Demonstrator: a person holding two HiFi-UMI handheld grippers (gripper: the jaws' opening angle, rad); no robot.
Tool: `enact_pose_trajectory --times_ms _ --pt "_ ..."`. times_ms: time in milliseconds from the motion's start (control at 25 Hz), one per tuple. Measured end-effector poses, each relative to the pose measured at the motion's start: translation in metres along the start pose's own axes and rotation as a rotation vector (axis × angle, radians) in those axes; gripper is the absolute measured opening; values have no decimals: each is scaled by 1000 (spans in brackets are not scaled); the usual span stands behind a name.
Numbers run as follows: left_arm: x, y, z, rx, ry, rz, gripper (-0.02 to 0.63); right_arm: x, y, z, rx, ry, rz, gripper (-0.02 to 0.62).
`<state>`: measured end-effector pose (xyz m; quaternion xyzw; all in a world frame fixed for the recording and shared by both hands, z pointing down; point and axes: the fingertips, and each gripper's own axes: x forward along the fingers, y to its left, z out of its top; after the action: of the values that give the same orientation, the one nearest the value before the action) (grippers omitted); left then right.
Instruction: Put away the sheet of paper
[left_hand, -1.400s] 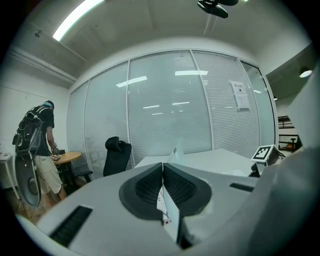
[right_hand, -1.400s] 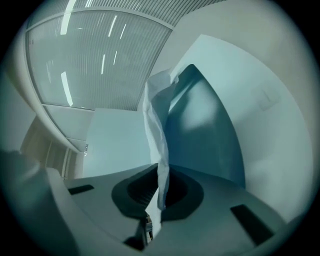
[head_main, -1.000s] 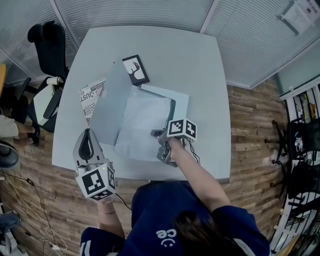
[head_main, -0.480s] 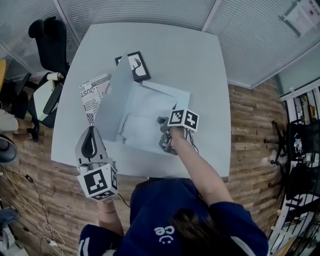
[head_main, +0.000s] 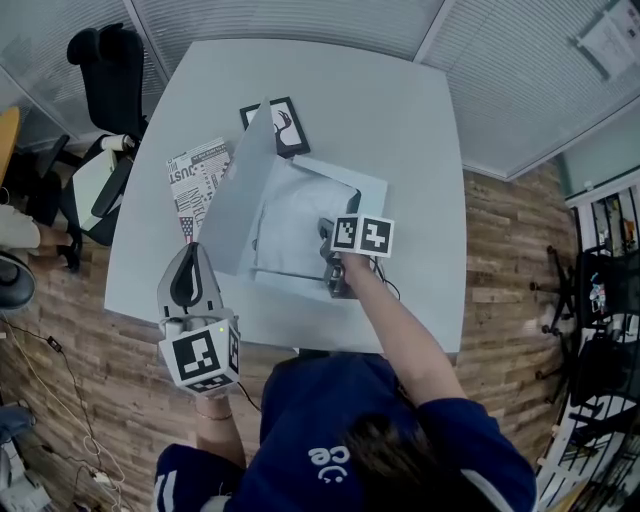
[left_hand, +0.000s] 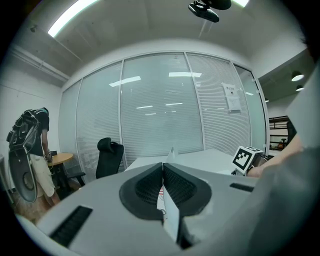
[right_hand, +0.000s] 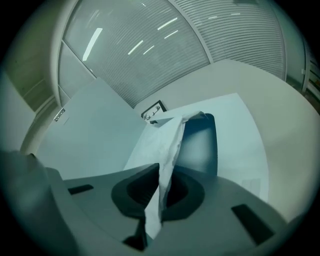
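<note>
A pale grey folder lies open on the white table (head_main: 400, 120), its cover (head_main: 238, 200) raised on edge. My left gripper (head_main: 195, 252) is shut on the cover's lower corner; in the left gripper view the thin cover edge (left_hand: 170, 220) runs between the closed jaws of that gripper (left_hand: 162, 187). The white sheet of paper (head_main: 300, 215) hangs crumpled over the folder's inner side (head_main: 365, 195). My right gripper (head_main: 328, 240) is shut on its near edge. In the right gripper view the sheet (right_hand: 172, 145) rises from the closed jaws of the right gripper (right_hand: 161, 189), with the cover (right_hand: 95, 130) to the left.
A black card with a white figure (head_main: 280, 125) lies behind the folder, and a printed leaflet (head_main: 195, 185) sits left of the cover. A black office chair (head_main: 110, 70) stands off the table's far left corner. A person (left_hand: 35, 150) stands beyond it.
My right gripper has rolled and moved further over the open folder, drawing the sheet up from lying flat into a crumpled hang. The cover stands steeper. The left gripper has hardly moved.
</note>
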<state>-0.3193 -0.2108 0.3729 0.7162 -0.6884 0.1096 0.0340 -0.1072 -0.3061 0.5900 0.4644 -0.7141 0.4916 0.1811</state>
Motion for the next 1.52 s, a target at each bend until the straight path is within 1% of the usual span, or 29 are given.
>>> enact_pose_trajectory --times_ms 40,80,120,200,280,400,480,600,840,920,960,1000,1040,1080,1120,1160,1200,1280,1360,1440,1520 --pt "0 0 0 0 0 0 8 0 1 -4 10 35 11 24" --pt "0 1 0 -2 0 1 8 0 4 -8 22 67 25 87" --pt "0 1 0 -5 0 3 8 -1 7 -11 36 90 39 172" --pt "1 2 0 -13 -3 4 8 -3 8 -15 61 114 50 243" --pt "1 1 0 -18 -4 6 8 -8 4 -19 65 124 25 293" --pt "-1 -2 1 -16 -7 5 8 -25 2 -20 24 96 -13 349" --pt "-2 -5 3 -18 -11 2 8 -36 6 -17 -3 65 1 371" --pt "-3 -11 4 -21 -15 -5 8 -53 8 -12 -9 10 54 371" --pt "-9 -26 7 -13 -19 -23 8 -95 -11 6 53 -118 121 371" --pt "-10 -32 8 -1 -21 -27 8 -109 -17 14 53 -163 139 365" --pt "-10 -35 8 1 -21 -29 8 -116 -20 18 42 -184 145 331" --pt "-10 -37 8 0 -22 -29 8 -123 -22 20 20 -200 146 251" --pt "-11 -40 9 -3 -23 -29 8 -128 -23 21 -13 -207 146 204" --pt "-12 -42 9 -6 -23 -28 6 -131 -22 18 -57 -204 148 171" --pt "-14 -44 9 -6 -23 -26 8 -133 -18 14 -109 -190 158 112" --pt "-15 -46 9 -6 -22 -24 6 -133 -12 8 -166 -167 183 43" --pt "-17 -48 9 -5 -22 -22 8 -132 -3 0 -228 -134 221 8" --pt "-19 -52 10 -4 -22 -20 8 -125 16 -18 -353 -47 297 8" --pt "-21 -55 10 -2 -21 -19 8 -111 25 -35 -469 48 312 8" --pt "-25 -58 11 1 -21 -19 6 -95 25 -50 -582 150 272 8" --pt "-30 -61 12 3 -22 -21 6 -80 19 -61 -683 249 200 8"
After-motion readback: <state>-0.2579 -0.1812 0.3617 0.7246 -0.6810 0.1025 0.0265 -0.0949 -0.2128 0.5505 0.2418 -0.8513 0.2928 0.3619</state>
